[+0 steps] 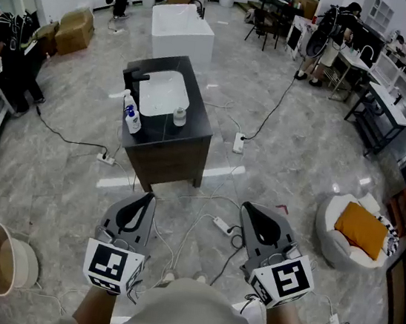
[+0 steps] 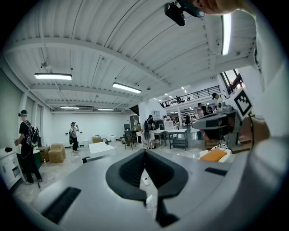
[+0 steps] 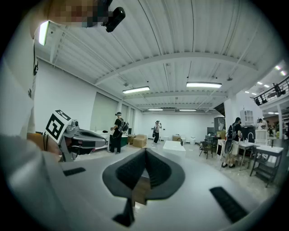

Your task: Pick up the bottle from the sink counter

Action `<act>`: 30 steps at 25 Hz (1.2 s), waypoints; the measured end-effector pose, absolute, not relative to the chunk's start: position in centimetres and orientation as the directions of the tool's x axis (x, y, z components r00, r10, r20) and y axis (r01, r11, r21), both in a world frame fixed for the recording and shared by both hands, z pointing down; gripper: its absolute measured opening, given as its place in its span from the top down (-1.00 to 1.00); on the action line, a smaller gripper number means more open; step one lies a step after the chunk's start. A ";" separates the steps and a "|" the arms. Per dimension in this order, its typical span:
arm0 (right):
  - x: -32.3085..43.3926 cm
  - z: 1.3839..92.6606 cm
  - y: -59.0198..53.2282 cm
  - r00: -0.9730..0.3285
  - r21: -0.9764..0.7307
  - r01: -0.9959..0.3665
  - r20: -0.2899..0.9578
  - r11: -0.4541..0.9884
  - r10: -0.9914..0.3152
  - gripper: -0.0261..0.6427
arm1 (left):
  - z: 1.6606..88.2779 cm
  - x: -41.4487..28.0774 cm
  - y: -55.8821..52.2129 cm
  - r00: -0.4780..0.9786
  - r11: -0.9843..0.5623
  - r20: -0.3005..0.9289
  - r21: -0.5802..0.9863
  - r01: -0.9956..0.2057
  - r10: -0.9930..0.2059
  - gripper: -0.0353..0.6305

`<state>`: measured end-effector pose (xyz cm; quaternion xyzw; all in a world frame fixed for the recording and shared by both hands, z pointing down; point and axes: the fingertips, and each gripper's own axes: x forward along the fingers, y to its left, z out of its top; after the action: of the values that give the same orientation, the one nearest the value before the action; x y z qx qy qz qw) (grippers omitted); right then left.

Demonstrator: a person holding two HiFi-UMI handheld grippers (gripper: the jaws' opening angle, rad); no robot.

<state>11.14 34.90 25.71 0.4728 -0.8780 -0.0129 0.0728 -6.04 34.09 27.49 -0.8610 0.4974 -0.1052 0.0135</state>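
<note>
While L tongs (image 1: pixel 148 198), R tongs (image 1: pixel 246 208) hang shut, bottle (image 1: pixel 132 119) sits well ahead.

White bottle (image 1: pixel 132 116), black counter (image 1: pixel 196 123)

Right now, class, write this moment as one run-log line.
left gripper: shut, empty | right gripper: shut, empty | bottle: upright on sink counter, untouched | grippers: well short of counter
</note>
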 end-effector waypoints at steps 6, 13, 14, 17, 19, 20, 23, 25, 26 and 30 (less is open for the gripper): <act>11.9 26.2 35.6 -0.541 0.072 -0.831 0.122 0.551 -0.832 0.93 | 27.5 -5.7 34.8 0.479 -0.502 0.175 -0.133 -0.854 -0.860 0.88; 13.0 27.2 35.8 -0.554 0.054 -0.823 0.135 0.565 -0.821 0.93 | 28.2 -4.6 35.0 0.465 -0.495 0.199 -0.136 -0.858 -0.862 0.88; 13.1 27.4 35.8 -0.557 0.053 -0.822 0.135 0.567 -0.819 0.93 | 28.5 -4.4 35.0 0.462 -0.493 0.205 -0.134 -0.860 -0.863 0.88; 13.7 27.5 35.7 -0.566 0.059 -0.815 0.132 0.577 -0.813 0.93 | 29.3 -3.7 34.9 0.454 -0.486 0.214 -0.127 -0.865 -0.865 0.88; 14.2 27.8 35.5 -0.574 0.062 -0.809 0.136 0.585 -0.808 0.93 | 29.5 -3.1 34.8 0.450 -0.481 0.213 -0.124 -0.868 -0.867 0.88; 14.4 28.0 35.4 -0.577 0.062 -0.806 0.139 0.588 -0.805 0.93 | 29.6 -2.8 34.7 0.448 -0.478 0.212 -0.124 -0.870 -0.869 0.88; 15.3 28.8 35.5 -0.583 0.058 -0.801 0.149 0.596 -0.799 0.93 | 30.0 -1.9 34.7 0.441 -0.471 0.210 -0.125 -0.873 -0.873 0.88; 16.0 29.4 35.5 -0.585 0.057 -0.799 0.157 0.598 -0.796 0.93 | 30.3 -1.2 34.8 0.436 -0.467 0.210 -0.125 -0.875 -0.875 0.88; 16.3 29.7 35.5 -0.585 0.057 -0.798 0.161 0.599 -0.795 0.93 | 30.4 -0.8 34.8 0.435 -0.466 0.210 -0.124 -0.876 -0.875 0.88; 17.4 30.6 35.5 -0.590 0.049 -0.795 0.174 0.605 -0.789 0.93 | 30.8 0.6 35.0 0.436 -0.467 0.213 -0.121 -0.876 -0.874 0.88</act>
<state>17.42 35.53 30.61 0.4441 -0.8914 0.0169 0.0891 0.57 35.02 30.85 -0.8474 0.5163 -0.1236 -0.0038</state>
